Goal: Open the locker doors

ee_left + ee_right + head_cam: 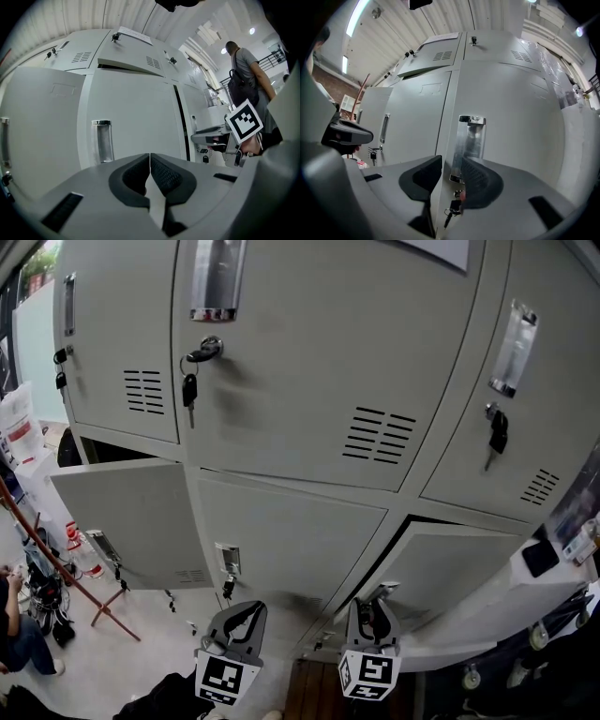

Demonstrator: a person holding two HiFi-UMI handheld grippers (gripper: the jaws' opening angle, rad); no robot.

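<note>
At the lower right door [450, 568], the right gripper [372, 613] straddles the handle [469, 138], seemingly unclamped; clamp squarely, then pull level. The left gripper [150, 159] is clenched, empty.

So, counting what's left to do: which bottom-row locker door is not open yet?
The middle bottom door: it sits flush, while the left bottom door is swung out and the right bottom door is ajar, a dark gap along its top.
</note>
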